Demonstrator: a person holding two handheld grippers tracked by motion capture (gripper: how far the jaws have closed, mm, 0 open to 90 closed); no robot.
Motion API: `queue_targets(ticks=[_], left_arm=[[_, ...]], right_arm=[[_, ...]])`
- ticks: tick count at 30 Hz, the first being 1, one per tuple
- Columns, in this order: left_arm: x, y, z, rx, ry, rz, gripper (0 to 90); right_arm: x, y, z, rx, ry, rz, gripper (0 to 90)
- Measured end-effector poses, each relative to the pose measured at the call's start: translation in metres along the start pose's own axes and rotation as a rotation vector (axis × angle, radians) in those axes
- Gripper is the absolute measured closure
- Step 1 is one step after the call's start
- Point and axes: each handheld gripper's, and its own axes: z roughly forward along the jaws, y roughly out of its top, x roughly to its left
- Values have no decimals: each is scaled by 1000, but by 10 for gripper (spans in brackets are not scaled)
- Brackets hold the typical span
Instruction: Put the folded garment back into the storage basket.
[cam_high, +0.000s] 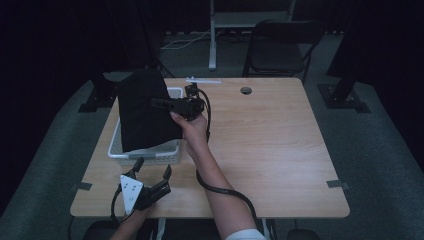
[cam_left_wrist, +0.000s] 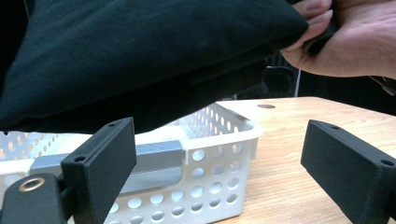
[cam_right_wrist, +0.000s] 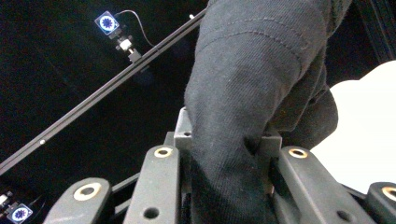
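- At the left of the high view, the left gripper rests low on the wooden table near the front edge, its two black jaws spread wide with nothing between them; the grey three-cornered plate sits on top of it.
- In the left gripper view the same jaws stand far apart, framing the near corner of the white perforated basket, which lies just ahead of them on the table.
- A grey bar-shaped object lies inside the basket, against its near wall.
- The basket sits at the table's left side, largely covered from above by the black cloth.
- The black cloth hangs over the basket, lifted clear of its rim in the left gripper view, with folded layers showing along its lower edge.
- The right gripper is held above the basket's right side, its jaws pressed together on the cloth's edge.
- In the right gripper view a thick fold of the cloth runs down between the clamped jaws.
- The person's right hand grips that gripper's body, forearm stretching over the table.
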Motion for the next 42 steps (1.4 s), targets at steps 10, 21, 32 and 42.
queue_targets(ticks=[10,21,32,42], left_arm=[[0,0,0,-1,-5,0,117],[1,0,0,2,-13,2,117],[1,0,0,1,-16,1,117],[1,0,0,0,-18,0,117]], right_arm=[[2,1,10,-12,17,15,716],[-5,-5,15,-7,7,31,716],[-15,-15,20,1,-4,68,715],[-29,-24,21,-8,-43,108,715]])
